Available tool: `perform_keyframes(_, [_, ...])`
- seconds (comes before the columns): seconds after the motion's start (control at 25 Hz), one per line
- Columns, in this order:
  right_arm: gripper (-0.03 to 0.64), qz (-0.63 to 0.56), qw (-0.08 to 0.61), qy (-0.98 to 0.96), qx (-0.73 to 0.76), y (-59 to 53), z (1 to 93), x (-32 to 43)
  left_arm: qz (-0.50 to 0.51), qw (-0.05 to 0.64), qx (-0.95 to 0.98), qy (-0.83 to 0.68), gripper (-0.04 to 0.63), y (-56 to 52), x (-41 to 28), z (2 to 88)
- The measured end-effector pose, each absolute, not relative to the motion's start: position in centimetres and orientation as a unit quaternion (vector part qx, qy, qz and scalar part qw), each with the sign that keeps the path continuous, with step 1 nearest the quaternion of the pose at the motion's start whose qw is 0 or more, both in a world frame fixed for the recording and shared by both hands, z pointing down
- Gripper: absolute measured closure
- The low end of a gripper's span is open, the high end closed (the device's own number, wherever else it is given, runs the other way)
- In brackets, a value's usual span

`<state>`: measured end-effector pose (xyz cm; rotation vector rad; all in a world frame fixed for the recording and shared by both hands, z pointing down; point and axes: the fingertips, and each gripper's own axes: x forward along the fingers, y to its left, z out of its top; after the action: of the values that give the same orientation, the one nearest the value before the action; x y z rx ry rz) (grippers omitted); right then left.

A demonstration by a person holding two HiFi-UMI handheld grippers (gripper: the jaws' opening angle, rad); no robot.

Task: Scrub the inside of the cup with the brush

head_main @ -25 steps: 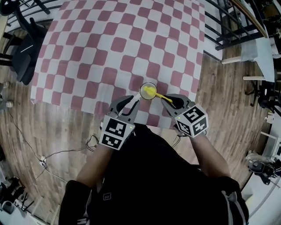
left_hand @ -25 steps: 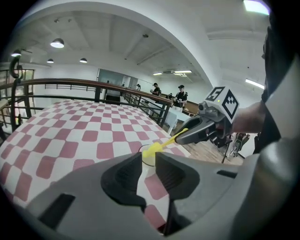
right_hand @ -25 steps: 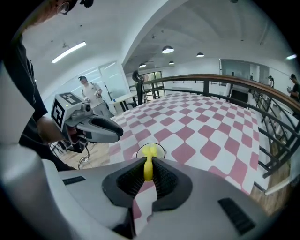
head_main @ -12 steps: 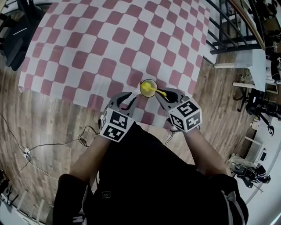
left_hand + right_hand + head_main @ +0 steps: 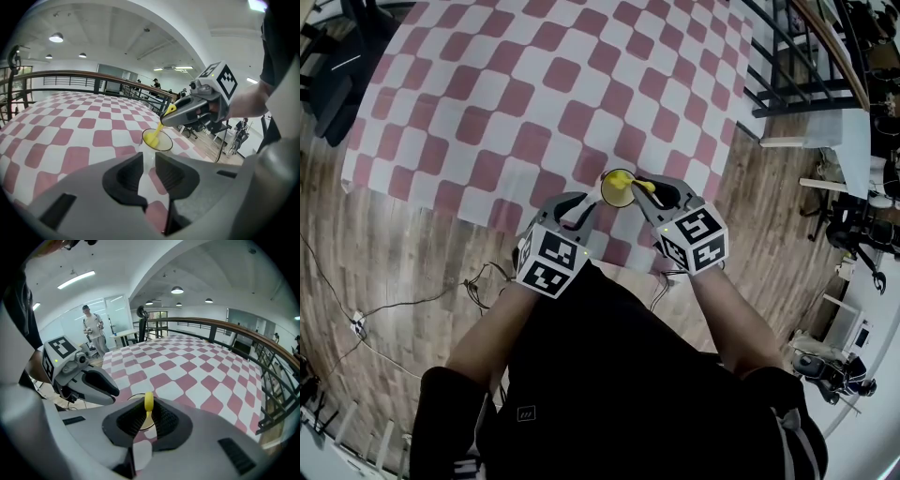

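Cup (image 5: 163, 144) pinched by left hand-held gripper (image 5: 149, 171), right hand-held gripper (image 5: 147, 422) pinching brush (image 5: 148, 403), now closer to it.

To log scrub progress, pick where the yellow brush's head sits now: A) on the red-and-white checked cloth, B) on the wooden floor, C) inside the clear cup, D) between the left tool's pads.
C: the yellow plastic brush, gripped by the right tool, angles down with its head inside the rim of the clear round cup.
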<state>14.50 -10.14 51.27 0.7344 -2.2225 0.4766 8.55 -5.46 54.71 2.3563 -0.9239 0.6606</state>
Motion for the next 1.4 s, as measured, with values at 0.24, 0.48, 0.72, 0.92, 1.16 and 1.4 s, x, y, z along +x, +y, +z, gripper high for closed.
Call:
perform_keyframes(0.24, [0.574, 0.134, 0.41, -0.86, 0.274, -9.7, 51.8, 14.3, 0.254, 0.263, 0.87, -0.332, 0.512, -5.2, 8.9, 55.0])
perform_keyframes(0.48, [0.574, 0.131, 0.435, -0.852, 0.259, -8.8, 51.2, 15.0, 0.248, 0.26, 0.873, -0.33, 0.512, -5.5, 9.5, 54.3])
perform_keyframes(0.72, [0.574, 0.176, 0.438, -0.849, 0.238, -7.7, 51.1, 15.2, 0.249, 0.26, 0.871, -0.334, 0.512, -5.8, 9.2, 54.1])
perform_keyframes(0.92, [0.574, 0.234, 0.412, -0.85, 0.23, -7.0, 51.2, 14.4, 0.246, 0.264, 0.87, -0.336, 0.512, -6.0, 9.1, 54.1])
perform_keyframes(1.16, [0.574, 0.275, 0.376, -0.85, 0.245, -7.5, 52.0, 13.7, 0.249, 0.274, 0.868, -0.33, 0.512, -5.9, 9.1, 54.8])
perform_keyframes(1.4, [0.575, 0.264, 0.354, -0.86, 0.257, -8.5, 52.2, 12.7, 0.253, 0.279, 0.868, -0.323, 0.513, -5.7, 9.2, 55.7])
